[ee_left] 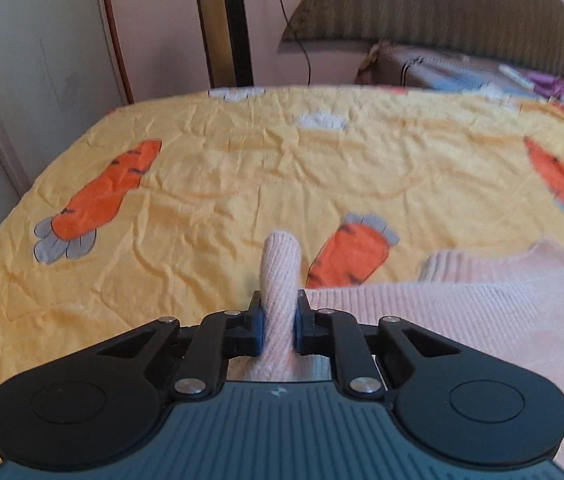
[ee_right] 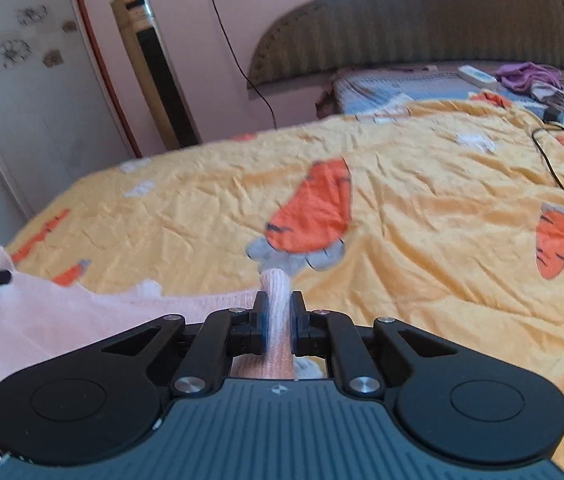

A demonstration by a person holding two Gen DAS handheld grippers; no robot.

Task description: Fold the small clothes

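Ribbed pink knit sweater (ee_left: 461,312) pinched by left tongs (ee_left: 278,312); right tongs (ee_right: 278,312) likewise; crinkled quilt (ee_left: 202,184).

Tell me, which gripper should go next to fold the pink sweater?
Neither alone, probably. The left gripper and the right gripper are each shut on a pinch of the pink sweater, which spreads between them over the yellow carrot blanket. They look evenly placed, so moving both together seems best.

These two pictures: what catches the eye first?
A bright yellow quilt printed with orange carrots covers the bed. In the foreground of each view, a black hand-held gripper pinches a fold of a pale pink knitted garment: the left hand-held gripper and the right hand-held gripper.
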